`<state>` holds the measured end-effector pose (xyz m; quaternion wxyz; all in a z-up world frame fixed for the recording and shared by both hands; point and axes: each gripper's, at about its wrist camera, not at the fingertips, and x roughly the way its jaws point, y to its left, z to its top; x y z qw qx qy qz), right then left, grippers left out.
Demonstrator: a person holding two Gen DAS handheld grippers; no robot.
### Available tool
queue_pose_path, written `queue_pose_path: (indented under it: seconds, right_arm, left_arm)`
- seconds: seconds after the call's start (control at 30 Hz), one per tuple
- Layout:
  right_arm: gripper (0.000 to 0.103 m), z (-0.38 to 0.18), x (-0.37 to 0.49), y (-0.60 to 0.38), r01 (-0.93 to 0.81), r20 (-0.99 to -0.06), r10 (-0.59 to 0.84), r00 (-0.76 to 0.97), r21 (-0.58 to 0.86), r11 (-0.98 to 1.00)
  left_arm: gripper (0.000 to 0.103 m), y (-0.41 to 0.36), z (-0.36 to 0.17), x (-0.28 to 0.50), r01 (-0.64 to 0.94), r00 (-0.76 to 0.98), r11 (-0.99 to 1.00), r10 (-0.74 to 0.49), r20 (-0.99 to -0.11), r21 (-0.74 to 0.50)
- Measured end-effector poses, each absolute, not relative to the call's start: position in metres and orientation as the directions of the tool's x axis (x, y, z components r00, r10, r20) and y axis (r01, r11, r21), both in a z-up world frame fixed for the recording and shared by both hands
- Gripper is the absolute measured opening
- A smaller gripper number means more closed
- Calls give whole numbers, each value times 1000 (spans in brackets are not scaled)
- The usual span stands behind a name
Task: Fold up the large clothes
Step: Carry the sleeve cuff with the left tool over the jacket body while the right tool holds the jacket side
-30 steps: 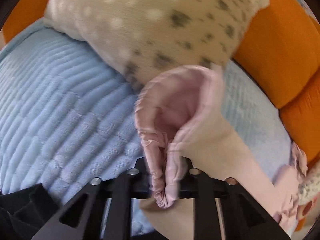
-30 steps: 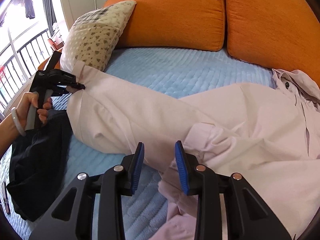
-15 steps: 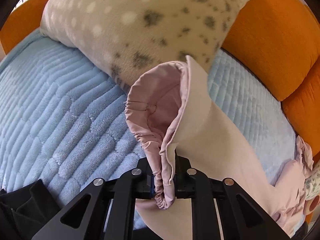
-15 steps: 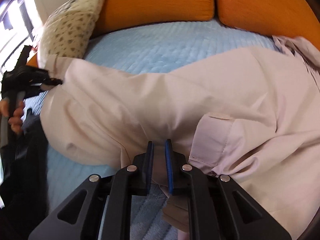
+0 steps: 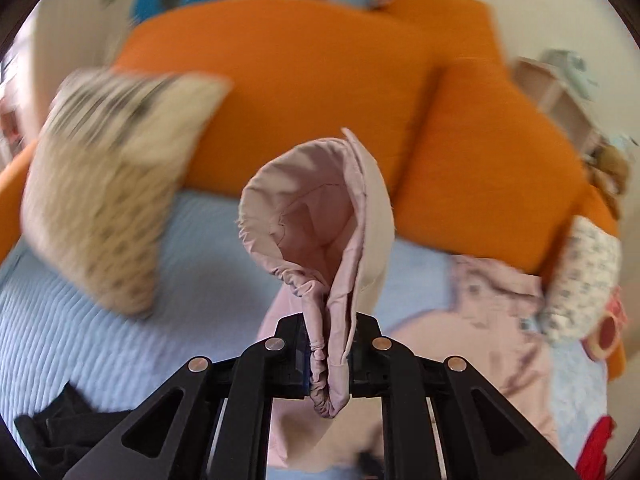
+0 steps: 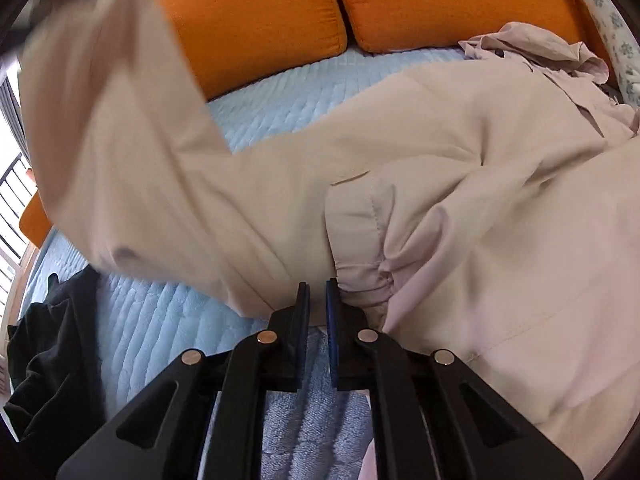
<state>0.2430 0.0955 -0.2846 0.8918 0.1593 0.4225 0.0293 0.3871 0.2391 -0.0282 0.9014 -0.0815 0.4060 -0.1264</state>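
Pale pink jacket (image 6: 460,184) sprawls across the blue bedspread (image 6: 280,92). The left gripper (image 5: 328,356) clamps its sleeve cuff (image 5: 316,216), raised leftward; the right gripper (image 6: 318,308) is closing at the hem, sleeve running between them.

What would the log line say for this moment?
left gripper: shut on sleeve cuff | right gripper: closing at pink jacket edge | blue blanket underneath
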Motion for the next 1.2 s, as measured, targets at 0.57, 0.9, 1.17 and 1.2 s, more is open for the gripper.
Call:
queue_pose_path:
  seconds: [0.57, 0.9, 1.17, 1.2]
  right_arm:
    - [4, -287, 230, 83, 79, -778, 266, 569, 374, 924]
    - [3, -295, 230, 75, 73, -763, 354, 541, 462, 884]
    - [3, -294, 232, 77, 59, -774, 357, 524, 451, 891]
    - [4, -293, 232, 77, 53, -775, 362, 518, 452, 891]
  left_arm:
    - [16, -182, -96, 275, 593, 414, 805, -325, -850, -19]
    - [16, -295, -244, 196, 722, 404, 655, -139, -904, 222]
    - [25, -322, -262, 173, 756, 505, 479, 5, -863, 445]
    - [32, -320, -250, 173, 752, 496, 505, -9, -868, 424]
